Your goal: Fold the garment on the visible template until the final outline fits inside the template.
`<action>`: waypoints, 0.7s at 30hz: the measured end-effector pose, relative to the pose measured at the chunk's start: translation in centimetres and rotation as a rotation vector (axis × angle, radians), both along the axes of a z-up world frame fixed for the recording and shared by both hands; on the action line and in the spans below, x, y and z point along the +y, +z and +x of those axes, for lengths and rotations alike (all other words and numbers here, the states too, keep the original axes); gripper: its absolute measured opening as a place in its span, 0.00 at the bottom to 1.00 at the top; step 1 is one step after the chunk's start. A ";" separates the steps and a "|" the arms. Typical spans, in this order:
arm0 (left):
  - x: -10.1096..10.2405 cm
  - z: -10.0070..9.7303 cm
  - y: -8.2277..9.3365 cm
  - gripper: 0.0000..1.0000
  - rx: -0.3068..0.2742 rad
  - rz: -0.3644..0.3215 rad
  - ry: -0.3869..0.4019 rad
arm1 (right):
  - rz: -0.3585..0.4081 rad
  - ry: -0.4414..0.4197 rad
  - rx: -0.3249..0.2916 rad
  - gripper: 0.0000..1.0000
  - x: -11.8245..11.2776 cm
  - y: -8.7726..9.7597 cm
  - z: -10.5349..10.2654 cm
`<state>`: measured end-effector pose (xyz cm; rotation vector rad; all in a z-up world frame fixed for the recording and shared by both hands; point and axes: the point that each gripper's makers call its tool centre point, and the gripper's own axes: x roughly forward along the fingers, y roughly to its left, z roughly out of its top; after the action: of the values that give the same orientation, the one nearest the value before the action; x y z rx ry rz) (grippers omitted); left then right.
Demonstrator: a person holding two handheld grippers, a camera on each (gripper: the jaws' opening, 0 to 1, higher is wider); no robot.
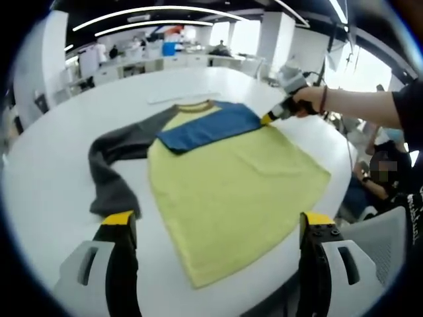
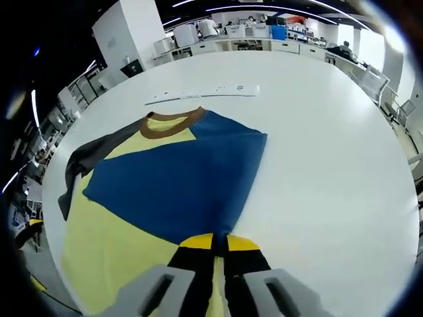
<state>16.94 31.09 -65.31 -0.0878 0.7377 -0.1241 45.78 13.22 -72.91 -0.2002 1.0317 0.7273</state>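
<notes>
We pinch the blue sleeve (image 2: 178, 181) in the right gripper (image 2: 218, 243) jaws; left gripper (image 1: 218, 228) jaws spread above the desk (image 1: 53, 172).

In the right gripper view, the near edge of the blue sleeve (image 2: 178, 191) is covered by the right gripper (image 2: 219, 246), whose jaws are pressed together over the cloth; how much fabric is caught between them cannot be told. The yellow body of the garment (image 2: 106, 257) is cut off at the lower left. The print on the white strip (image 2: 205, 92) is too small to be read. In the left gripper view, the background desks (image 1: 165, 59) are blurred.
</notes>
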 end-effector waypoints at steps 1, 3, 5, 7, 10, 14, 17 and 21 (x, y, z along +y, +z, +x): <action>0.0 0.0 0.0 0.99 0.000 0.001 0.001 | 0.000 0.000 0.001 0.00 0.0 0.0 0.0; 0.2 0.0 -0.1 0.99 0.001 0.002 0.013 | -0.001 0.004 0.001 0.00 -0.2 0.0 0.1; 0.3 0.0 -0.1 0.99 -0.001 0.001 0.019 | -0.006 0.005 0.001 0.00 -0.4 0.0 0.3; 0.4 0.0 -0.1 0.99 -0.002 -0.004 0.023 | -0.011 0.008 -0.002 0.00 -0.7 0.0 0.5; 0.6 0.0 -0.1 0.99 0.000 0.001 0.028 | -0.020 0.011 -0.003 0.00 -1.2 0.0 0.6; 0.7 0.2 -0.1 0.99 -0.005 -0.003 0.032 | -0.033 0.016 -0.004 0.00 -1.9 -0.1 0.9; 0.7 0.3 -0.2 0.99 0.000 -0.001 0.030 | -0.042 0.016 -0.006 0.00 -2.5 -0.1 1.2; 0.7 0.3 -0.3 0.99 0.004 0.001 0.027 | -0.050 0.018 -0.014 0.00 -3.0 -0.1 1.4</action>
<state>17.26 31.79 -65.56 -0.0967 0.7406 -0.0974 47.17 10.24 -72.98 -0.2579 1.0362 0.7164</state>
